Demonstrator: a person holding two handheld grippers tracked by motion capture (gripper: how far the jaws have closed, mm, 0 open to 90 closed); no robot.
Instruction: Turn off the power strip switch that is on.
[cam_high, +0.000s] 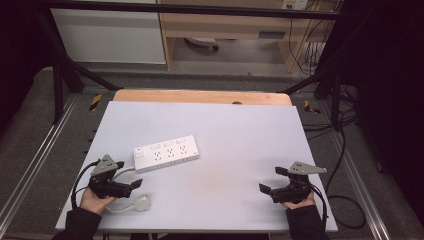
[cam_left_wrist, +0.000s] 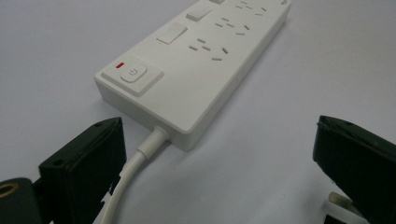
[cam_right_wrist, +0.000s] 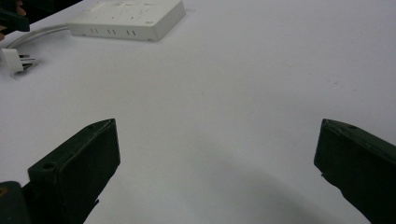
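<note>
A: State the power strip (cam_left_wrist: 196, 70) colour.
B: White housing, white cable (cam_left_wrist: 128, 177), white plug (cam_high: 141, 203); one small red indicator (cam_left_wrist: 120, 65) beside the power button.
A: And the table (cam_high: 240, 150)?
B: Pale bluish-white top, plain, no pattern. Both grippers (cam_high: 129, 175) (cam_high: 270, 181) have black jaws and grey top plates.

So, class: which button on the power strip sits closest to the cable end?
The square power button with the red light beside it, on the power strip; the two plain rocker switches lie farther along from the cable.

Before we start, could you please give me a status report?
Left hand-held gripper open beside power strip cable. Right hand-held gripper open, empty. Nothing blocking.
</note>
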